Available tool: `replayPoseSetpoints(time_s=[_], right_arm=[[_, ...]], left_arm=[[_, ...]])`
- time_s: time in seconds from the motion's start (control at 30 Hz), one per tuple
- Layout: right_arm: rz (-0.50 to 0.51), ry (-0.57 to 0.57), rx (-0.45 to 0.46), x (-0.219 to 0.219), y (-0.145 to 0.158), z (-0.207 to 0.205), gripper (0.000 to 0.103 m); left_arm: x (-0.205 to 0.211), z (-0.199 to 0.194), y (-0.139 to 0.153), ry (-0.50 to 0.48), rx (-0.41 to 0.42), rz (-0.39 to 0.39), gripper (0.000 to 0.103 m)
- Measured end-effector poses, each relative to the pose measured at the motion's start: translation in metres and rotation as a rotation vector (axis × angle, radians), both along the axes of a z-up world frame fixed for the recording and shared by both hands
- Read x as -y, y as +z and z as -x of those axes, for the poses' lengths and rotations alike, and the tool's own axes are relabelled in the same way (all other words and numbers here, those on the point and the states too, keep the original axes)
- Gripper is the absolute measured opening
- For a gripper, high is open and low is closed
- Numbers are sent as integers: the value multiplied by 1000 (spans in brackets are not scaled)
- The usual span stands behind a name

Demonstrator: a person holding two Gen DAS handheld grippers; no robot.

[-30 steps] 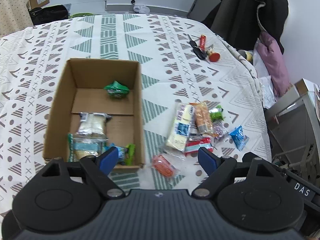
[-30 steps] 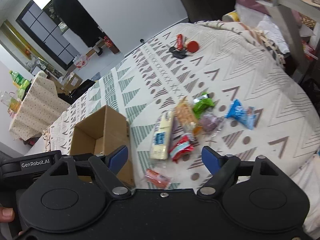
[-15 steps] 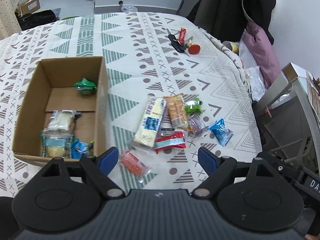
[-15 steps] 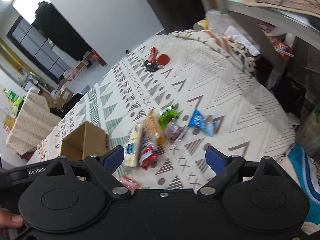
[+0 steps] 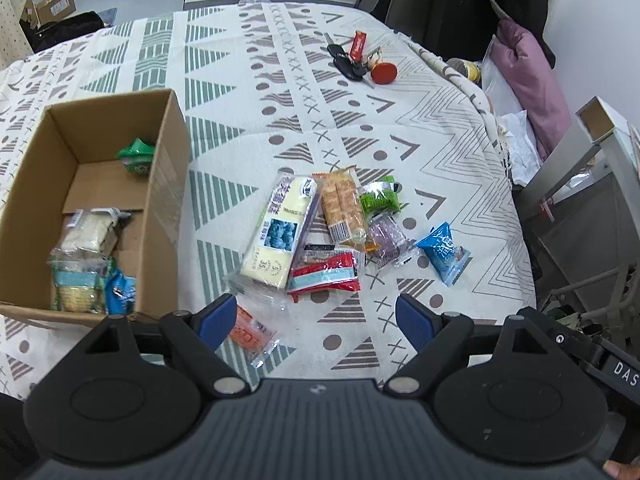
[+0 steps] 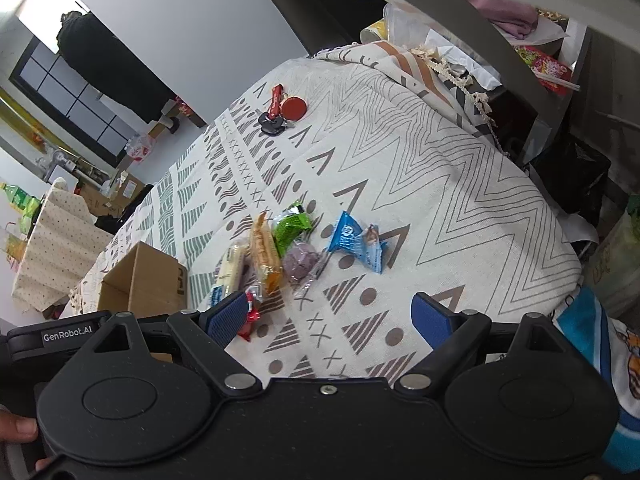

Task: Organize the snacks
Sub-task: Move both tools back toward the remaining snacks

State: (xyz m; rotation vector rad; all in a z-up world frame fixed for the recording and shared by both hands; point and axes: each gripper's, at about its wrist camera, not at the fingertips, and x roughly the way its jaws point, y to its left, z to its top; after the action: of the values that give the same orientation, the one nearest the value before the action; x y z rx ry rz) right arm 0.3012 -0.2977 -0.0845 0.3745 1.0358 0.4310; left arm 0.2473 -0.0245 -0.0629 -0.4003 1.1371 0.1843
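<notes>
A cardboard box (image 5: 168, 184) (image 6: 140, 280) stands at the left on the patterned cloth and holds several snack packs, among them a green one (image 5: 136, 154). To its right lie loose snacks: a long cream pack (image 5: 280, 232), an orange cracker pack (image 5: 342, 208) (image 6: 264, 256), a green pack (image 5: 380, 200) (image 6: 292, 226), a purple one (image 5: 390, 238) (image 6: 302, 266), a red pack (image 5: 324, 276), a blue pack (image 5: 442, 252) (image 6: 354, 240) and a small orange pack (image 5: 250, 332). My left gripper (image 5: 318, 318) hangs open just short of the pile. My right gripper (image 6: 332, 318) is open, near the table's front edge, holding nothing.
A bunch of keys with a red tag and red disc (image 5: 362, 60) (image 6: 282, 114) lies at the far side of the cloth. Right of the table stand a grey shelf unit (image 5: 580, 184) and a pink cushion (image 5: 528, 76). A draped side table (image 6: 56, 240) stands beyond the box.
The left gripper has swung right, from above the box to in front of the loose pile. The right gripper has turned right and drawn back toward the table's right edge. Both stayed open.
</notes>
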Motion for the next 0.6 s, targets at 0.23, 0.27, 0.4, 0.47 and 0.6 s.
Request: replayPoseSetpoints(time_s=[0.23,0.27,0.4,0.47,0.6], right_arm=[[-35,5,-12,7,-23,-13,81],[-29,5,-8,7,-26,-15,81],[-22,10,-13,5,-35,-24,81],[-22,10,-24,3,-41,-31,80],[-30,11,-51,0,-53,-41,74]], left_arm=[[5,-10,-18,-5,-11,6,83],[6,-12,-20,-6,-14,5,83],[7,-24,-31,-8,-28,8,82],[7,-30,-37,-7,-36,18,78],[12,-43,-49,-26,-52,35,69]])
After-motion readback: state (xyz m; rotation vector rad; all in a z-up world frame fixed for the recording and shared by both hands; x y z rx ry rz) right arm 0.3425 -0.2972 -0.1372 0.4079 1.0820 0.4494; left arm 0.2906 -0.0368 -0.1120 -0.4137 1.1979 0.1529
